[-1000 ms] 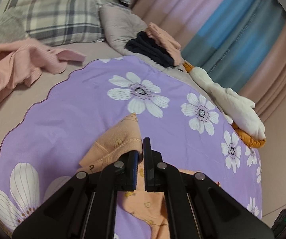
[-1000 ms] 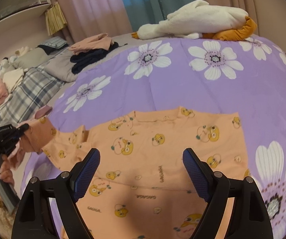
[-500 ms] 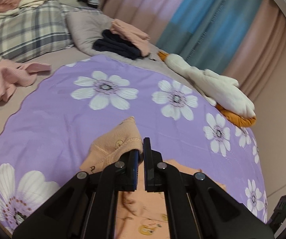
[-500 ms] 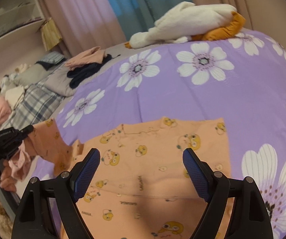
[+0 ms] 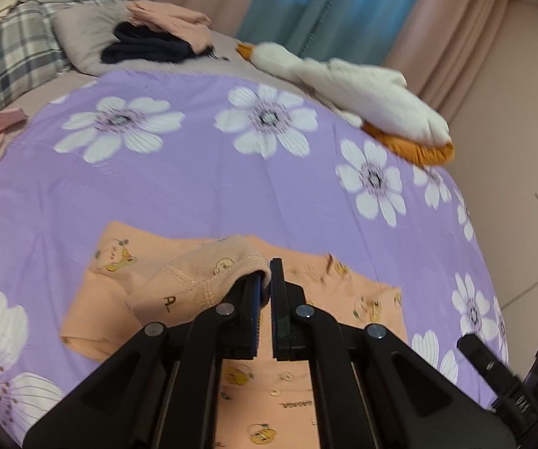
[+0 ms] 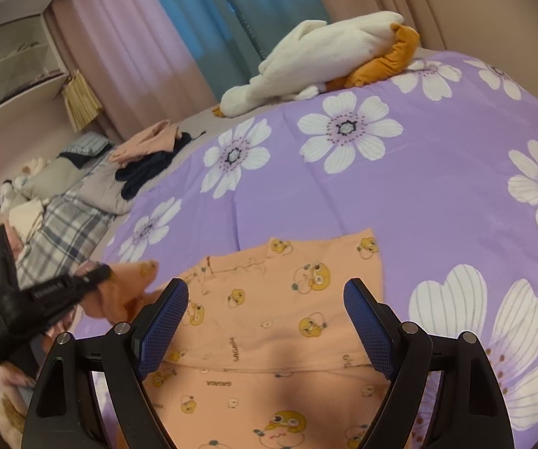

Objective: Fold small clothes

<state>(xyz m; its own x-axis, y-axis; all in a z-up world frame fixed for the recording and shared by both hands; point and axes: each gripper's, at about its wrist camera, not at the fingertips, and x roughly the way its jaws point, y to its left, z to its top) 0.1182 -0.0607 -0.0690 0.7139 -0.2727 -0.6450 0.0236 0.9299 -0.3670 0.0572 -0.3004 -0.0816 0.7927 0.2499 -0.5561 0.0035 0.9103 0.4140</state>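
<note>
Since prev frame: the left gripper [image 5: 265, 292] has carried its pinched sleeve inward, from beyond the garment's edge to over the garment body; more shirt body now shows under it. Right-wrist view has swung a little; the shirt sits closer in.

Purple bedspread w/ large white flower print [image 5: 201, 187]: covers the work area, lies flat, no bunching near the garment.

White plush goose toy w/ orange feet [image 5: 358, 89]: at the far edge of the spread, well apart from the work. Folded stack of pink and navy clothes [image 5: 160, 37]: far side, on the grey bedding.

Peach-orange small shirt w/ yellow cartoon print [image 6: 280, 321]: lies flat on the spread, near edge, directly under both tools. Long axis runs toward and away from the cameras, collar at the far end.

Sleeve [image 5: 209, 277]: lifted, folded partway over the body, cuff hem visible.

Left gripper: jaws closed tight on the sleeve cloth. Right gripper [image 6: 265, 321]: jaws spread wide, nothing between them, hovering over the shirt's mid-body.

Key relation: the sleeve enters from the shirt's left side and must land across the body, crosswise to the long axis. Left hand is the nearer and already has the cloth; judged step: lay the sleeve down, then let go. Risk: cloth drags the body off square.
</note>
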